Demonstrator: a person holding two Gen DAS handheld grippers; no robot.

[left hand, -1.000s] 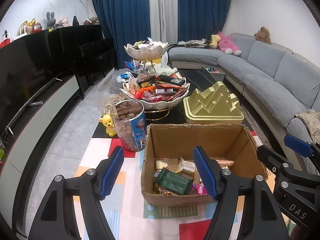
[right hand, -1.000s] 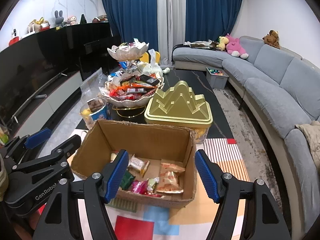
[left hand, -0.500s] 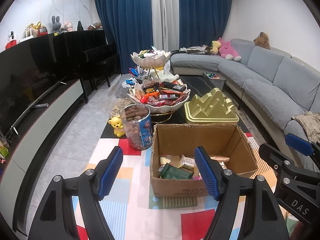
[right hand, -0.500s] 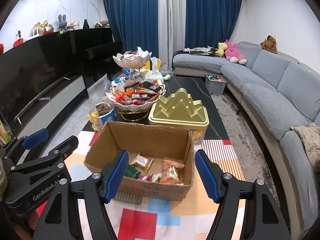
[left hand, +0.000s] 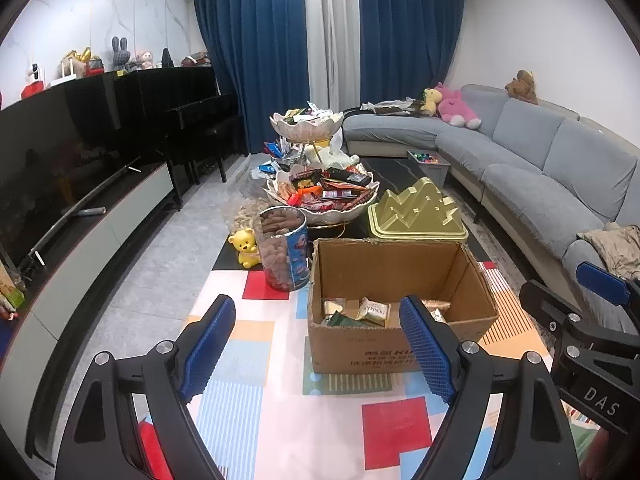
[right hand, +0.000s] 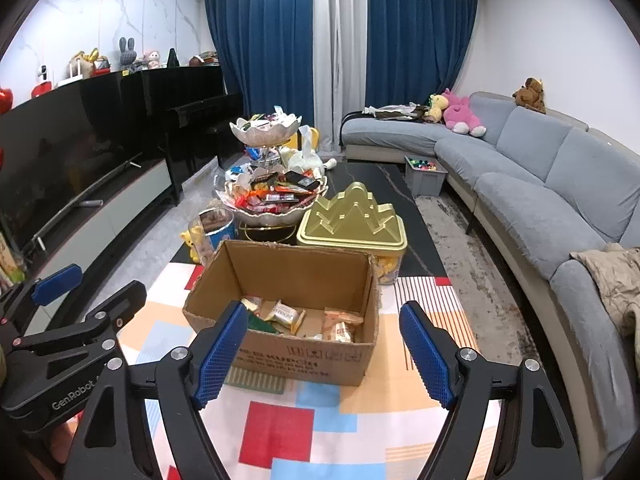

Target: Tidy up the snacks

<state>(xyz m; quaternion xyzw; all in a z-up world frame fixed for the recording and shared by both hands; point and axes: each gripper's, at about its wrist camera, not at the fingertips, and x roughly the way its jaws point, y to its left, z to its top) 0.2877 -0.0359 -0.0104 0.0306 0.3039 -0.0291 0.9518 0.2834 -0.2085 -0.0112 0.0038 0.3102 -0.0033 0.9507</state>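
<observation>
An open cardboard box (left hand: 400,344) (right hand: 304,360) stands on the patchwork-coloured table top with several wrapped snacks (left hand: 374,312) (right hand: 288,316) on its bottom. Behind it a two-tier shell-shaped bowl stand (left hand: 324,196) (right hand: 276,200) is heaped with snack packets. My left gripper (left hand: 316,320) hovers short of the box's front left, its jaws opening with nothing between them. To the right, my right gripper (right hand: 324,312) hovers in front of the box, its jaws also opening and empty.
A clear jar of brown snacks (left hand: 284,256) (right hand: 212,228) and a yellow bear figure (left hand: 244,246) stand left of the box. A gold mountain-lidded tin (left hand: 416,216) (right hand: 352,220) sits behind it. A grey sofa (right hand: 540,184) runs along the right, a black TV cabinet (left hand: 80,160) along the left.
Both grippers have drawn back and risen away from the box, which now looks smaller and farther off. Both pairs of jaws have widened.
</observation>
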